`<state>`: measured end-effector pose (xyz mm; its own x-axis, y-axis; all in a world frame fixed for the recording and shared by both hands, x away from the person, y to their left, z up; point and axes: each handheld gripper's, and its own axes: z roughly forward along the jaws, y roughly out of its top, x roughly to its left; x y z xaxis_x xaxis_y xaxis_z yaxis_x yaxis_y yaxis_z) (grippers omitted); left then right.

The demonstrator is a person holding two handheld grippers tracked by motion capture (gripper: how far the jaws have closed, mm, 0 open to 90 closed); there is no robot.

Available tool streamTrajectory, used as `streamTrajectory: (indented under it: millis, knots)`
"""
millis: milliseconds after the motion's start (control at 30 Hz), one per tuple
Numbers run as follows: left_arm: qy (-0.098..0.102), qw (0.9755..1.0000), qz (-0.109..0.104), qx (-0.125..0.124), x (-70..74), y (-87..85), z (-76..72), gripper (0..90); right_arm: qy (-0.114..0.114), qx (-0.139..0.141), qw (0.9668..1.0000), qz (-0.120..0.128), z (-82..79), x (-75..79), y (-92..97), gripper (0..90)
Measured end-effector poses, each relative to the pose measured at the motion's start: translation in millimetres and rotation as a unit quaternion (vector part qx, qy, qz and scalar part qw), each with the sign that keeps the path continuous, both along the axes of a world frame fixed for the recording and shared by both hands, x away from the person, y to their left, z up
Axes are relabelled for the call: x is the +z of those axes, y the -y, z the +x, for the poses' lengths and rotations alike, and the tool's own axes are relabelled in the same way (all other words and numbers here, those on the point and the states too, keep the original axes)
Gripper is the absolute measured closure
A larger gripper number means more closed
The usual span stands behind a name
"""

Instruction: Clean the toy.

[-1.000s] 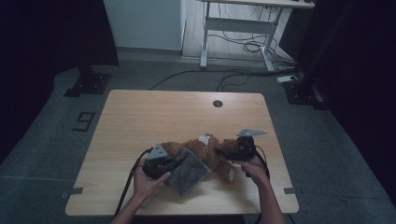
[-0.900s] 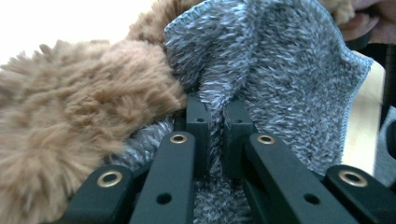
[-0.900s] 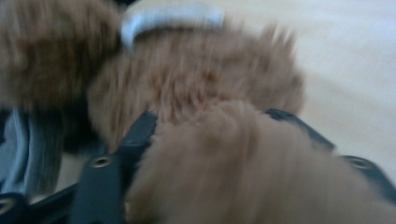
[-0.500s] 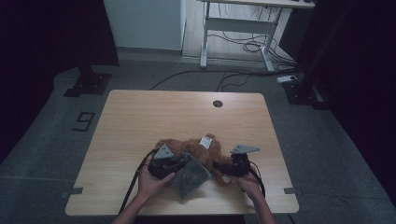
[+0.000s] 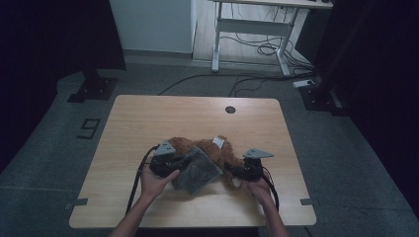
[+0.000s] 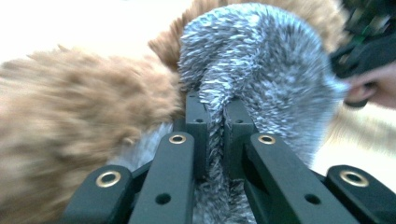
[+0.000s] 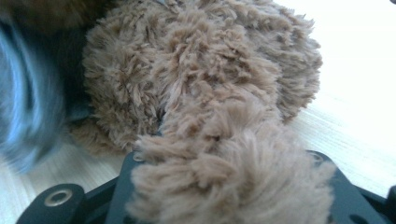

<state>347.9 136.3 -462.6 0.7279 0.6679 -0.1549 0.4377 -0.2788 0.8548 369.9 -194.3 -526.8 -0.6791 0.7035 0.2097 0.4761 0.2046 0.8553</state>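
- High view: a brown plush toy [image 5: 207, 150] lies on the near half of the wooden table [image 5: 148, 118], with a white tag [image 5: 218, 141] on its upper side. A grey furry cloth [image 5: 197, 170] rests against the toy's near side, partly on the table. The left gripper [image 5: 170, 164], in the person's left hand [image 5: 155, 181], sits at the cloth's left edge. The right gripper [image 5: 237, 170], in the right hand [image 5: 259, 187], is at the toy's right end, where a brown limb hangs toward the table edge.
- Left gripper view: the two black jaws stand nearly together, pinching a fold of the grey cloth [image 6: 252, 74] between the pads. Brown plush [image 6: 84, 116] lies just beside it on the left.
- Right gripper view: a shaggy brown limb of the toy [image 7: 224, 172] lies between the jaws and covers them; they have just been closing and stand clamped on it. The toy's rounded body [image 7: 196, 70] rests on the table beyond.
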Motion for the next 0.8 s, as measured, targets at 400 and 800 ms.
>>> streamTrajectory:
  millis: [400, 800]
  knots:
    - [0.035, 0.9987, 0.013, 0.035, 49.4, 18.8, 37.1, 82.7, 0.001, 0.003, 0.9999, 0.010, -3.3, -1.7, 2.3, 59.7]
    - [0.014, 0.9949, 0.077, 0.063, 11.0, 15.2, 45.5, 82.9, 0.005, 0.007, 1.0000, 0.003, -5.2, -1.1, 2.0, 59.4]
